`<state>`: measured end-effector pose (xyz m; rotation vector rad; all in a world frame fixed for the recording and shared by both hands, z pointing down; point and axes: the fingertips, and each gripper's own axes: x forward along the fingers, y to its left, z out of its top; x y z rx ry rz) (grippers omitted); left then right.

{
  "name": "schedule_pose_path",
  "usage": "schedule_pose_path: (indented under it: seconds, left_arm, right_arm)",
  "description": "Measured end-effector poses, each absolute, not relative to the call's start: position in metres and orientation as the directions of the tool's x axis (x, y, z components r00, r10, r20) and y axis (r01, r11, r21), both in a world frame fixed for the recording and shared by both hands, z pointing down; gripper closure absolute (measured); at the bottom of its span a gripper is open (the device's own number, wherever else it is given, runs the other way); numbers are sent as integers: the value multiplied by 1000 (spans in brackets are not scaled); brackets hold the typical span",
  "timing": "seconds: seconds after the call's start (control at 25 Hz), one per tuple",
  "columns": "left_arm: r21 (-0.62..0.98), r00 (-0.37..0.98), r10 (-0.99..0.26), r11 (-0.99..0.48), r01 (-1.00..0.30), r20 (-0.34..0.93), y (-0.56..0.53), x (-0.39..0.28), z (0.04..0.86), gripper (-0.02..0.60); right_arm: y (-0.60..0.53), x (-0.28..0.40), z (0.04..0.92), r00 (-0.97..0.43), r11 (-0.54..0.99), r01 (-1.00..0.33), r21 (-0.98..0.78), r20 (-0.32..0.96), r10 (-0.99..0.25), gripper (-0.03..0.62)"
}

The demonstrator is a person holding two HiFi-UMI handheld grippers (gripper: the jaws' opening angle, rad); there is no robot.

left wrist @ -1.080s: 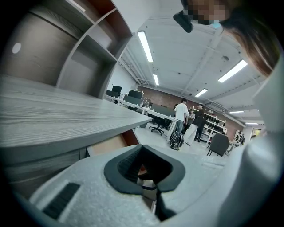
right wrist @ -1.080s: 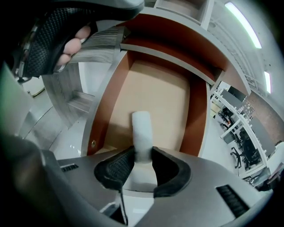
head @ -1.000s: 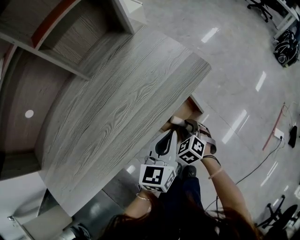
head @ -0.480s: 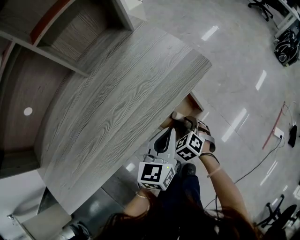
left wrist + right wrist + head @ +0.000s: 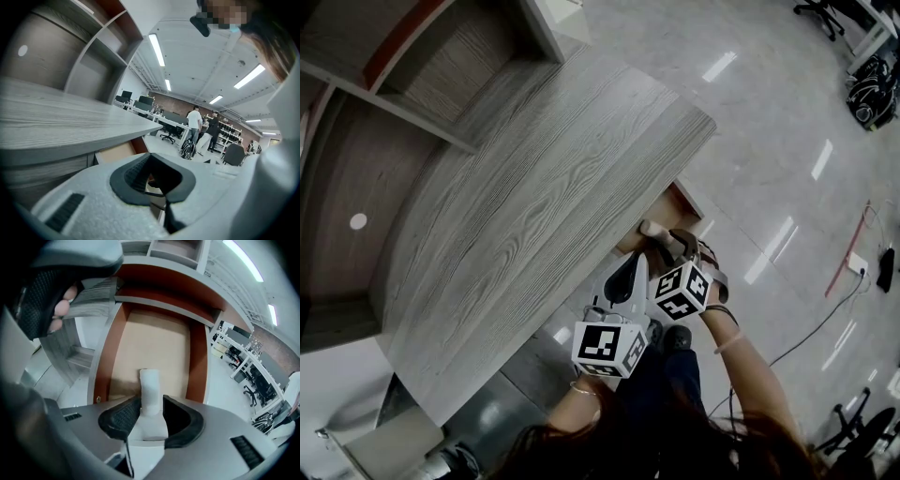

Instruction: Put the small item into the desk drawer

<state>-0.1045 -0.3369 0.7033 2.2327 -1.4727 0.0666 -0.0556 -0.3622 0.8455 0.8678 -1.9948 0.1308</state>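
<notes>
Two grippers low at the desk front. The right gripper [image 5: 152, 400] is nearest the work. Its jaws are opening, with the small white item [image 5: 149, 380] standing between them. There is a gap on the right pad side and the left pad is just beside it, so this reads as released, not gripped. The left gripper [image 5: 150, 155] is clenched tip to tip with nothing in it, parked just beside the right one and below the desk edge.

The item is over the open drawer [image 5: 199, 357] and points in along the tan drawer floor. I can't tell whether its end already rests on that floor. The head view shows the same: the white item at the drawer mouth, just under the desk top [image 5: 534, 187].

Step in hand, my read: the drop-off, nearly done. To do it well:
- Let both pads come clear of the item before any pull-back.
- Withdraw straight back along the jaw line. A sideways move could tip the upright piece or drag it out over the drawer front.
- Keep the left gripper out of the way until the right one is clear, then it looks well placed to push the drawer shut.

Farther off are the shelves [image 5: 412, 56] at the back of the desk, then the glossy floor [image 5: 750, 112].
</notes>
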Motion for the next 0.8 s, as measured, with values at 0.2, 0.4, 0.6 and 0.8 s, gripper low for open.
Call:
schedule_pose_path:
  seconds: [0.2,0.4,0.6,0.8]
  left_arm:
    - [345,402,-866,-295,-891,297,-334,-108,701,566]
    - [329,399,-865,-297,-896,304,-328,-103,692,566]
    - [309,402,-863,-310,-899,304,-326,-95,678,566]
    - [297,411,-861,-325,-898,301,-321,-85,661,566]
  right_arm:
    - [-363,-51,829,-353,716,-660,229,746,-564,462]
    - [-360,-44,808,-366,688,-693,214,717,-593,487]
    - [-357,-32,787,-367,664,-721,199,702,-610,500]
    - [-352,-22,761,-376,636,-749,185,671,-638,523]
